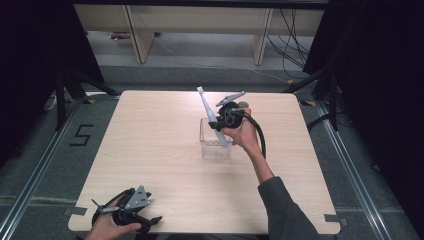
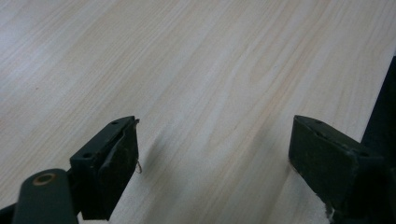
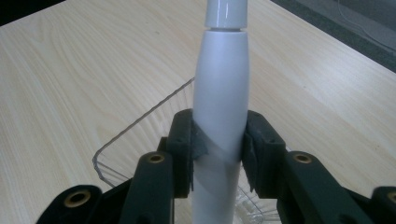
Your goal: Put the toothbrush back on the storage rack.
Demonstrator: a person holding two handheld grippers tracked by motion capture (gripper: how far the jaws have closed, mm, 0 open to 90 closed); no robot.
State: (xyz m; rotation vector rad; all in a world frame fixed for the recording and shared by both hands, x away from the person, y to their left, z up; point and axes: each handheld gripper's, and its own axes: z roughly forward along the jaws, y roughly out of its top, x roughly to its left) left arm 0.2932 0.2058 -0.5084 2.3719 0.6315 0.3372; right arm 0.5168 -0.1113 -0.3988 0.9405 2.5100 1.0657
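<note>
Right hand-held gripper (image 3: 218, 154) clamps a smooth white tapered electric toothbrush (image 3: 220, 93), its lower end inside the clear square-walled plastic box (image 1: 215, 145) mid-worktop (image 1: 150, 150), pale woodgrain wide open around, while the left hand-held gripper (image 2: 212, 158) rests jaws apart at the near-left edge.

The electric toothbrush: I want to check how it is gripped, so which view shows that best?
The right gripper view: the white electric toothbrush stands close up, with both jaws of the right gripper pressed on its handle above the clear box. The high view shows it small and tilted over the box. The left gripper view looks at bare tabletop.
</note>
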